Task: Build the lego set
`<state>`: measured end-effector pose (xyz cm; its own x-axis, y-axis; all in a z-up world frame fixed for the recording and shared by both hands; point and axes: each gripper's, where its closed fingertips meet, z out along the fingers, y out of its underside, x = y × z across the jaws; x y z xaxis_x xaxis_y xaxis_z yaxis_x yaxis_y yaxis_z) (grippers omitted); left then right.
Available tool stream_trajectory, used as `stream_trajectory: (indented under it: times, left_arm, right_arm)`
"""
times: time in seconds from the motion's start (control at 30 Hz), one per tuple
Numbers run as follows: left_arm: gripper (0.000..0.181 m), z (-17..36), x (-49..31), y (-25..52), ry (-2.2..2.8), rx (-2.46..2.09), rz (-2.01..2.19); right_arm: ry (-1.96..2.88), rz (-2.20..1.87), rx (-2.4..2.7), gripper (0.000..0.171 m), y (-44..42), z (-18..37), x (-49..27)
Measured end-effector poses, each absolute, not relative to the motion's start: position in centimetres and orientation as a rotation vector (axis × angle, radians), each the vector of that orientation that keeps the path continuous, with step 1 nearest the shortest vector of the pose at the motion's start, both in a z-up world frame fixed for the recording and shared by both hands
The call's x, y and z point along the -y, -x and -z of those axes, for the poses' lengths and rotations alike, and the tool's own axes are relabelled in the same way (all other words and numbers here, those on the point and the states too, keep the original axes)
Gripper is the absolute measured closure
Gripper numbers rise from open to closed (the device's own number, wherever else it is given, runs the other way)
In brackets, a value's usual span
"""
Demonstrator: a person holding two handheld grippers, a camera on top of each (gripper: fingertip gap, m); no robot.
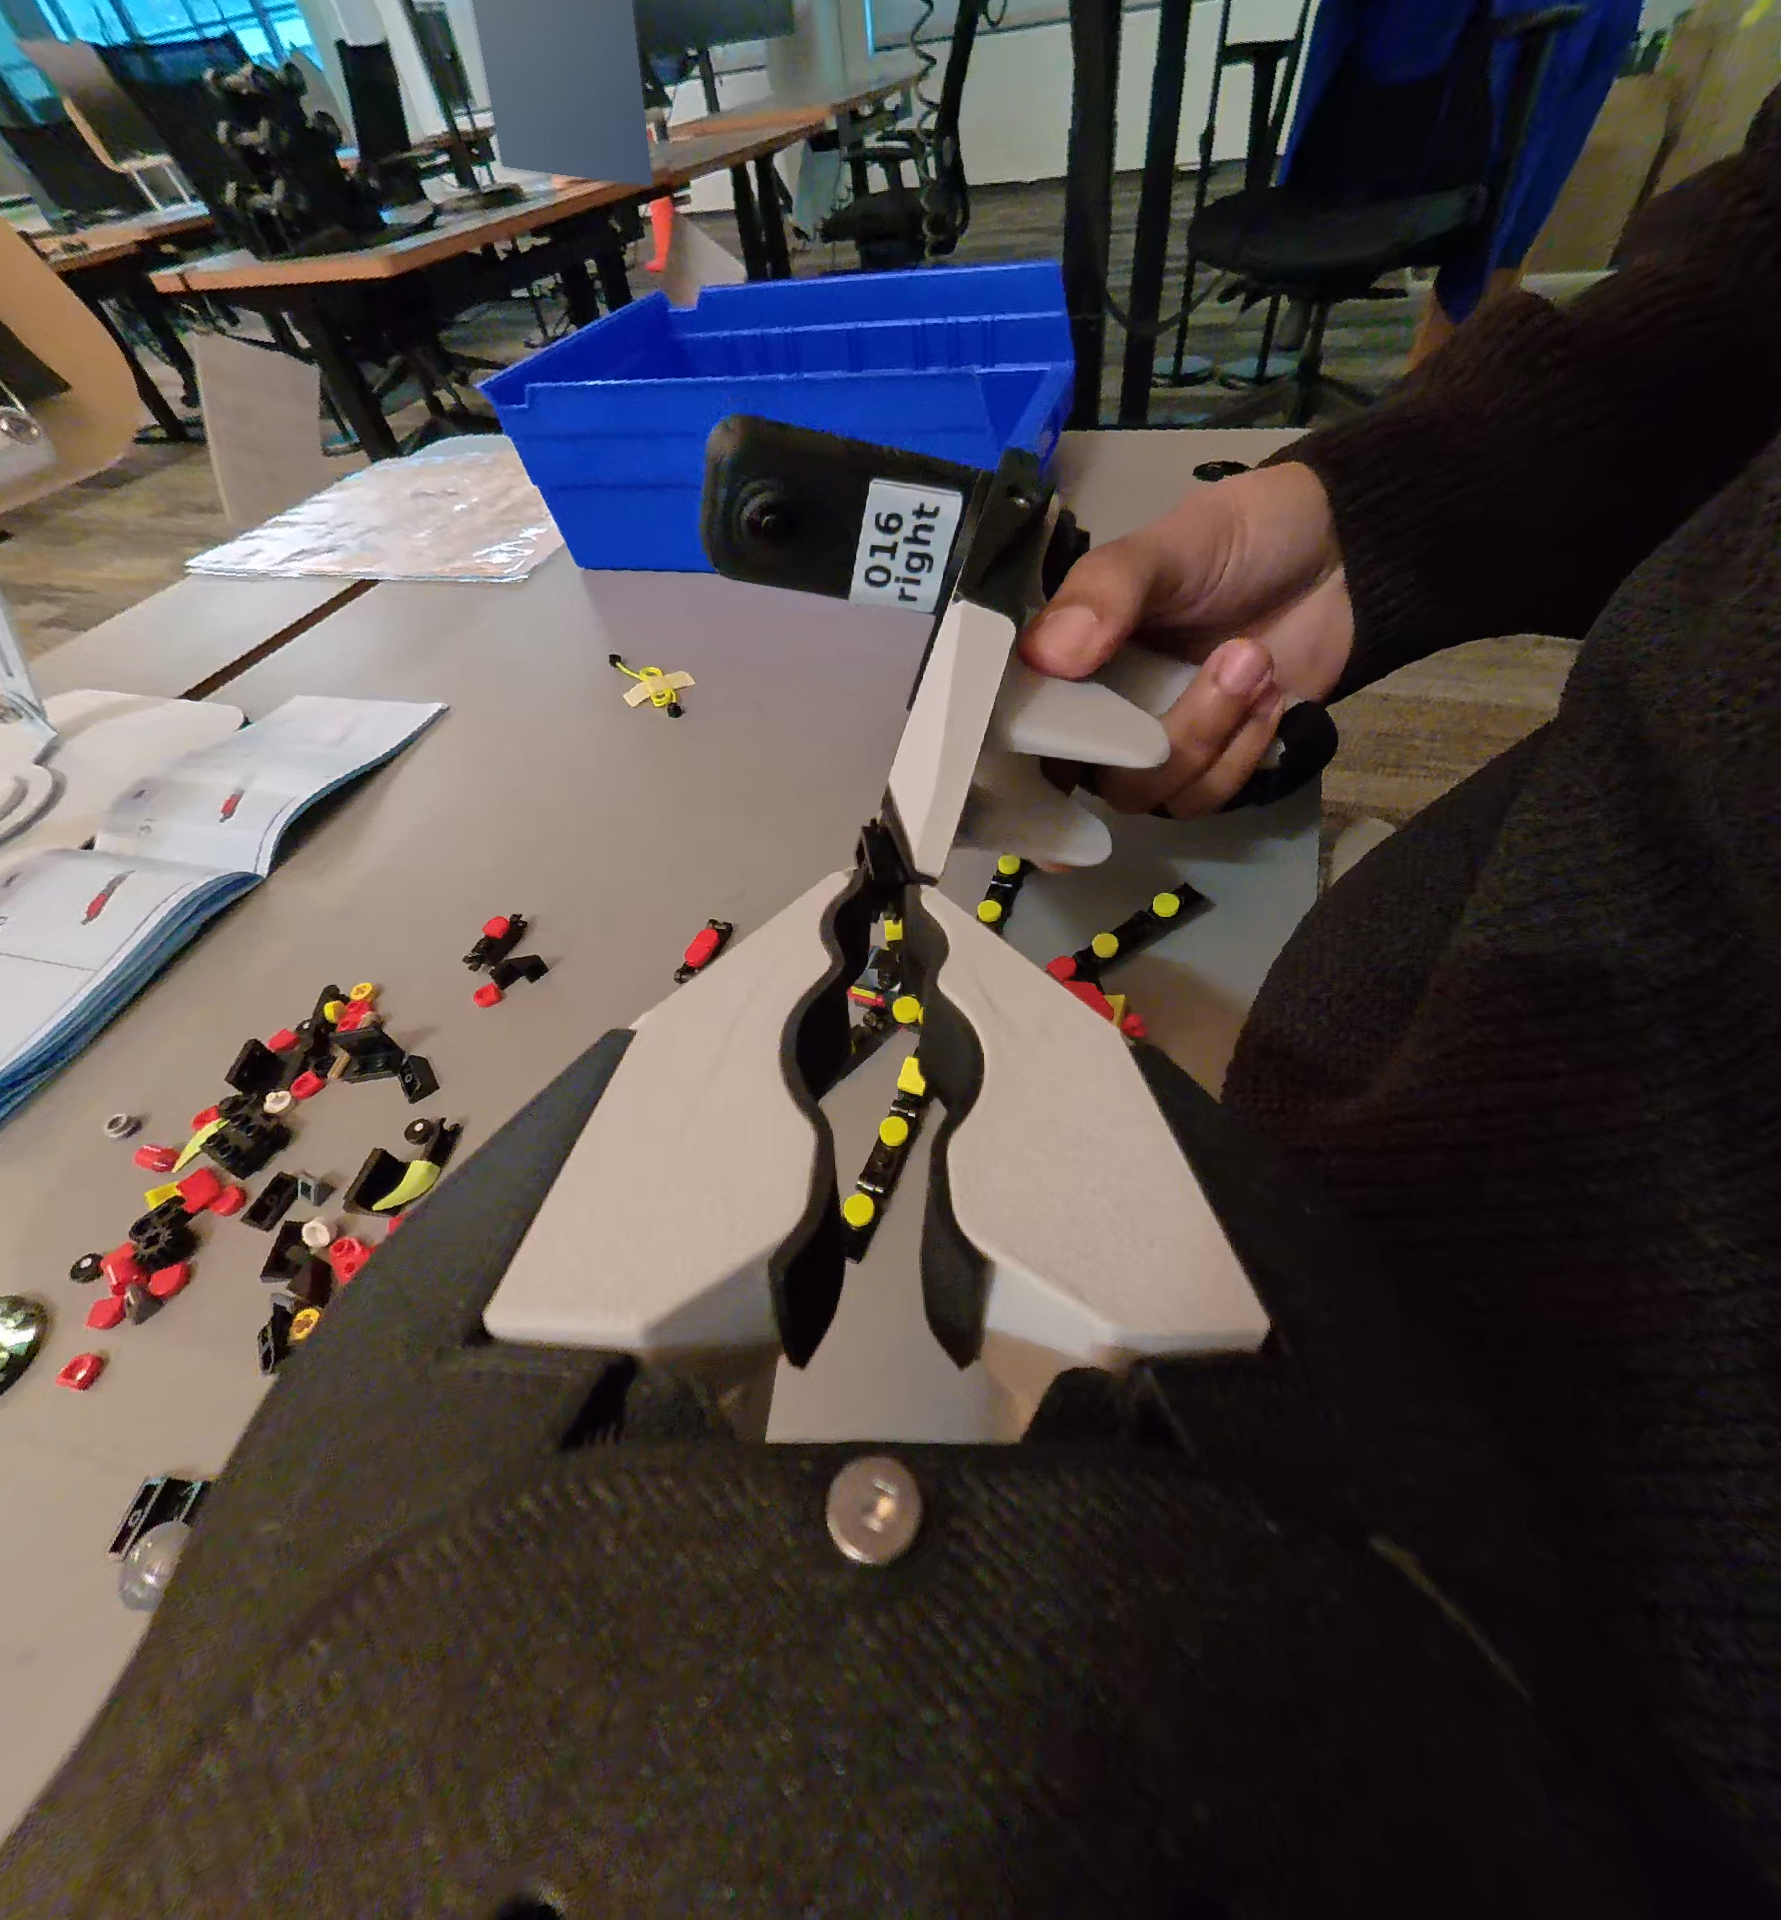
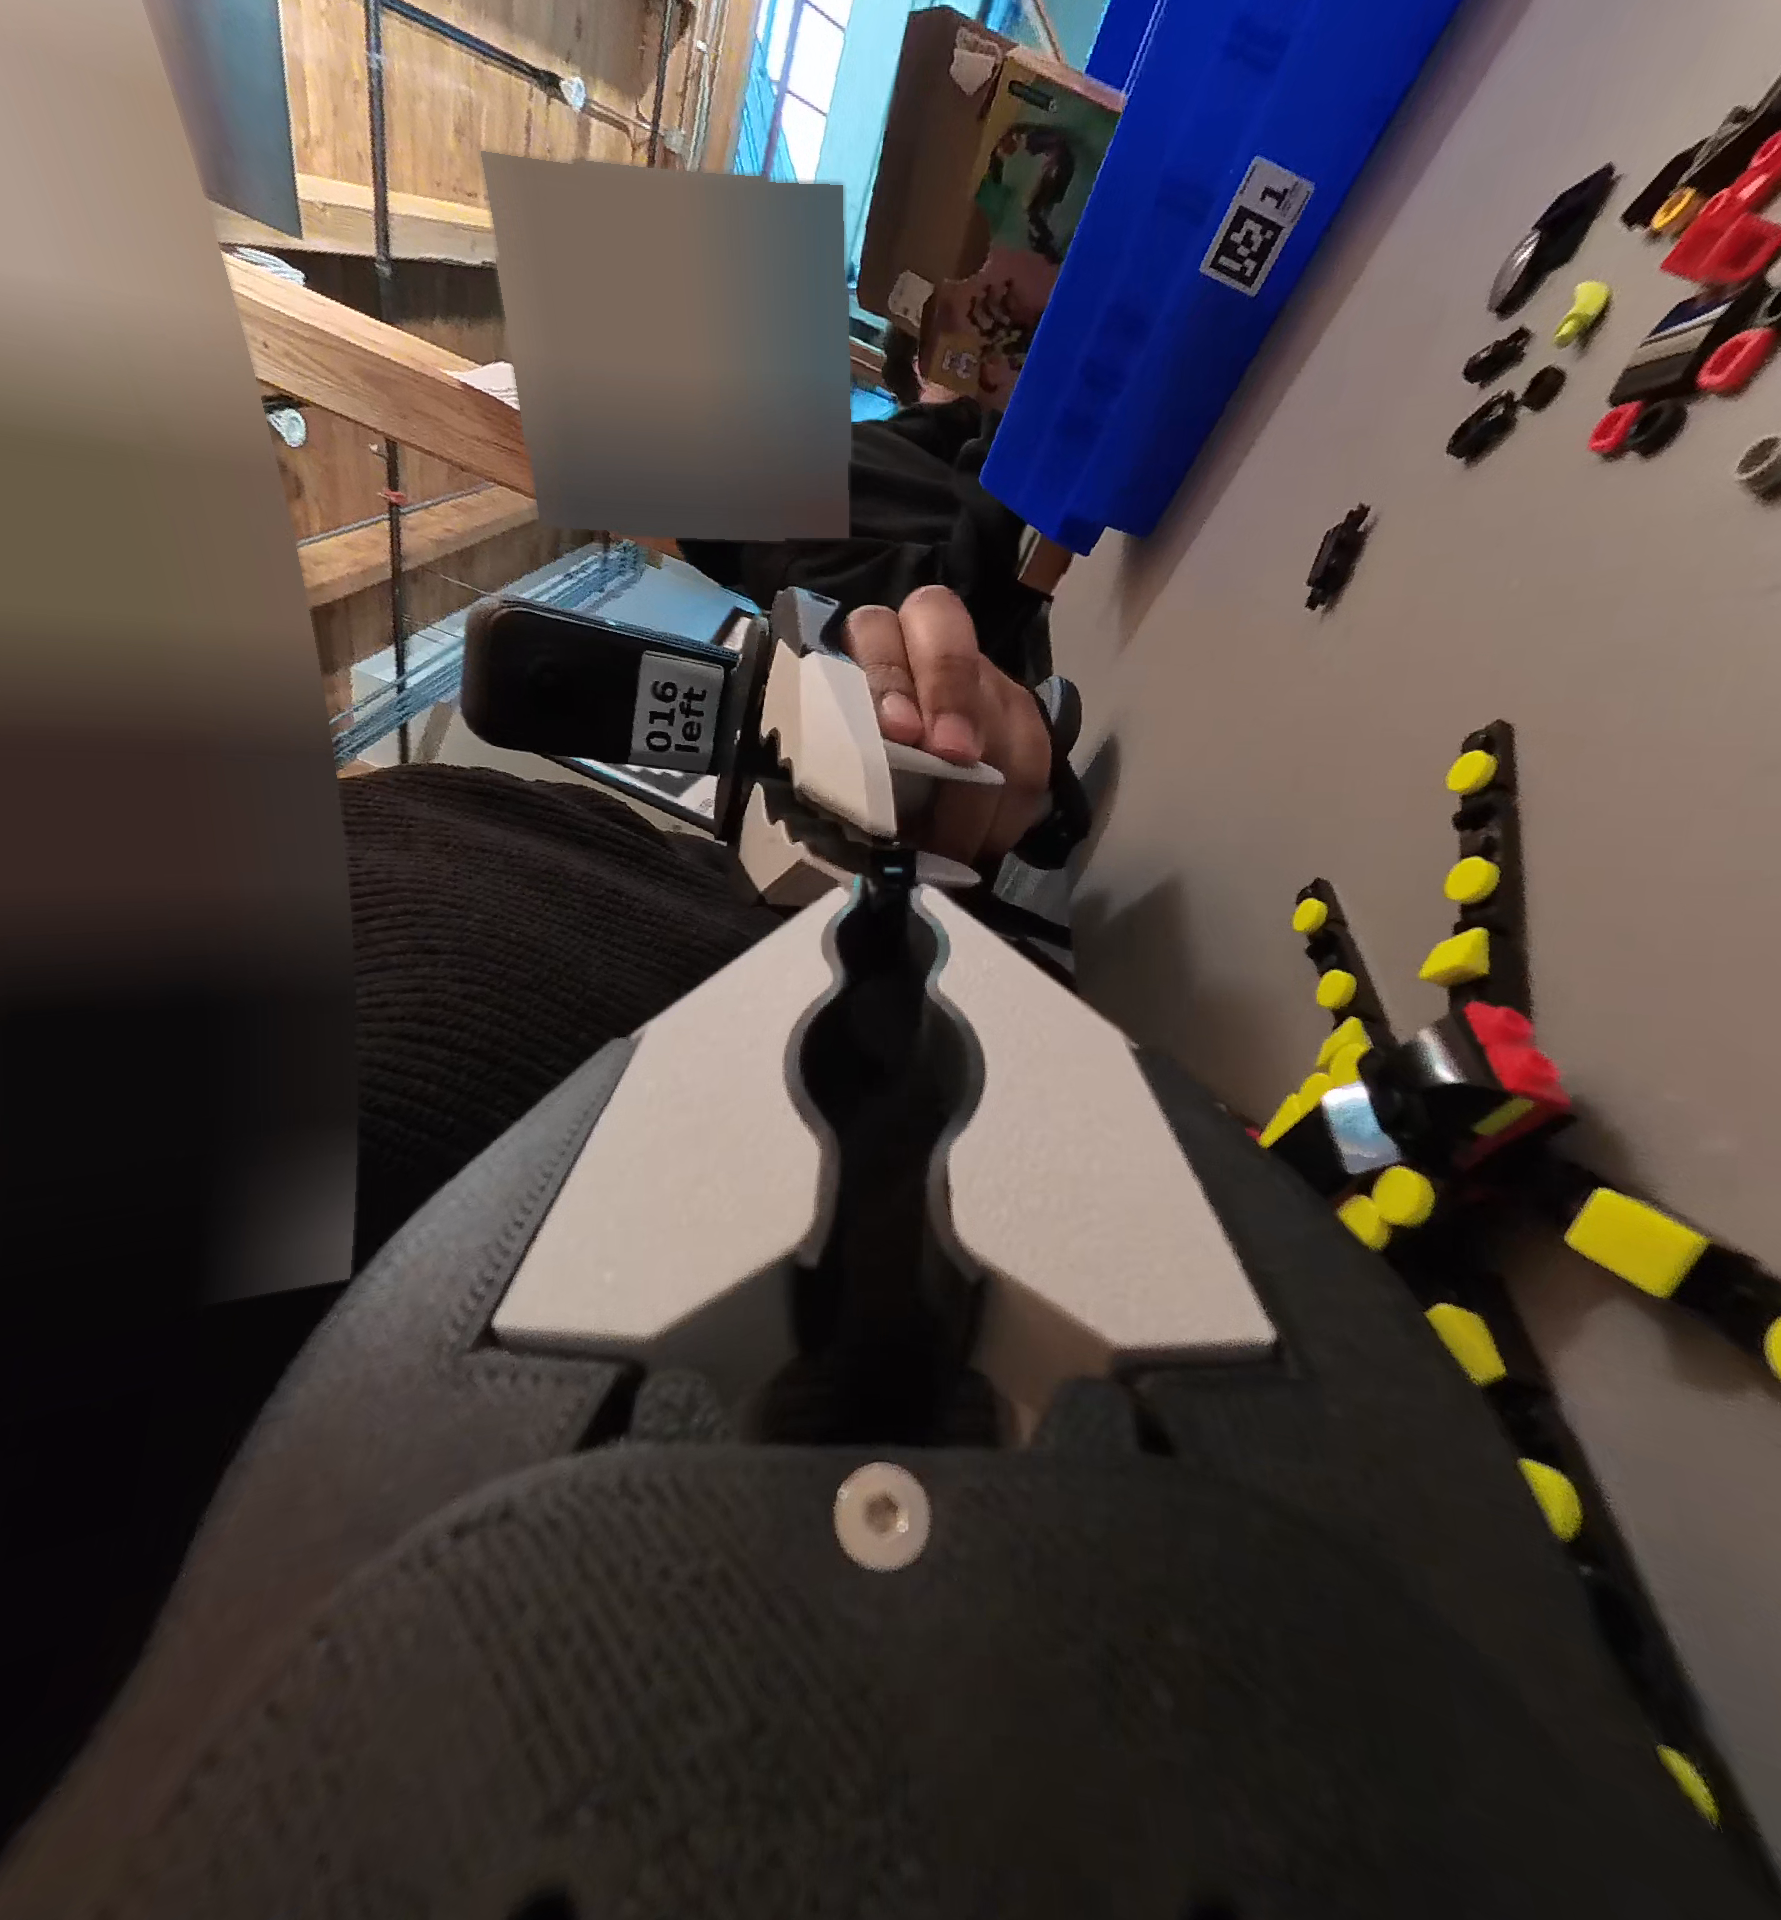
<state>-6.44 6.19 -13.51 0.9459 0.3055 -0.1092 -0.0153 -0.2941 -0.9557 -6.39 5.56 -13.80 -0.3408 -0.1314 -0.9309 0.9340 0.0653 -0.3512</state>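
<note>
Small black lego piece (image 1: 881, 854) pinched at the tips of both grippers, held above the grey counter (image 1: 553, 769); left gripper (image 1: 886, 883) fingers closed on it, right gripper (image 2: 886, 883) fingers pressed onto it from the opposite side; partly built black lego model with yellow studs and red block (image 2: 1468, 1101) lies on the counter below the left fingers; loose red, black and yellow bricks (image 1: 273, 1153) left of them; open blue-edged instruction booklet (image 1: 138, 873) further left; blue plastic bin (image 1: 792, 416) beyond the tips.

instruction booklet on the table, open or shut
Open: the instruction booklet lies flat on the table, its pages spread to both sides.
</note>
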Motion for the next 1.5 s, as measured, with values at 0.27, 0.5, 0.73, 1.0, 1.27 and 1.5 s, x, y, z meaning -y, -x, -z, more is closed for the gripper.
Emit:
stream_trajectory:
  times: [0.27,0.5,0.73,1.0,1.27,1.5]
  left_arm:
    - [0.179,13.3,-6.3,6.2,1.825,0.230,-0.268]
    - [0.179,13.2,-6.5,5.9,1.812,0.237,-0.212]
    - [0.179,13.0,-6.4,6.0,1.794,0.269,-0.183]
    - [0.179,12.8,-6.4,6.0,1.778,0.278,-0.155]
    - [0.178,13.2,-6.4,5.6,1.818,0.228,-0.179]
    - [0.179,14.1,-6.6,5.1,1.889,0.166,-0.235]
  right_arm:
    - [-0.860,1.460,-1.409,0.163,6.4,13.7,-5.5]
    - [-0.847,1.478,-1.420,0.165,6.4,13.5,-5.6]
    - [-0.847,1.493,-1.420,0.166,6.6,13.3,-5.6]
    - [-0.831,1.486,-1.421,0.166,6.4,13.2,-5.6]
    - [-0.828,1.432,-1.463,0.165,6.0,13.5,-5.8]
    - [-0.815,1.385,-1.555,0.164,5.4,14.4,-5.9]
